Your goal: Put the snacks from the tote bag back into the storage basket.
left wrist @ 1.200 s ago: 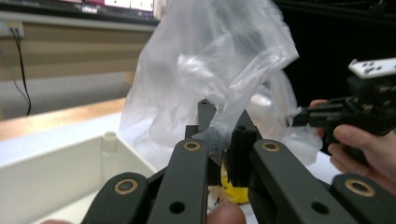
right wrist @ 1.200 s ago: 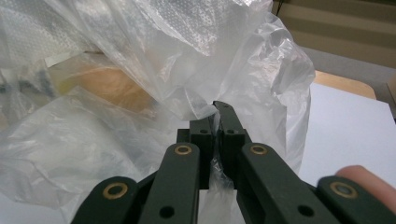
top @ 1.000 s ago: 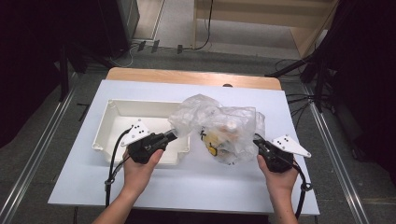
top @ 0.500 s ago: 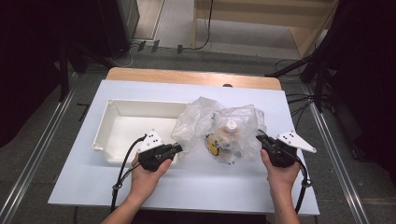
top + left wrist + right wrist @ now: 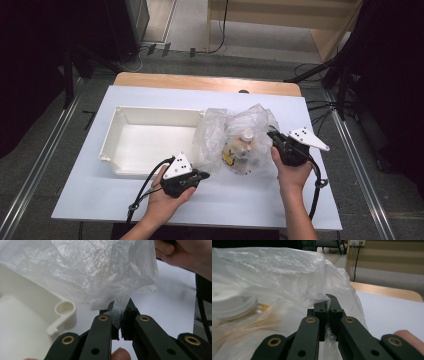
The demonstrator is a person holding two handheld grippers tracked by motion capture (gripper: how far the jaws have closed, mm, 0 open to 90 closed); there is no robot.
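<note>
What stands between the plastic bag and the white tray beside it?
Nothing visible. The plastic bag sits right beside the white tray, held by the left claw and right claw.

plastic bag (image 5: 235, 142) contents blurred, white tray (image 5: 30, 322) cut off

You are not getting any readable text, label, brand, number or sign here; whatever is printed inside the plastic bag (image 5: 237, 142) is showing only as blurred yellow.
</note>
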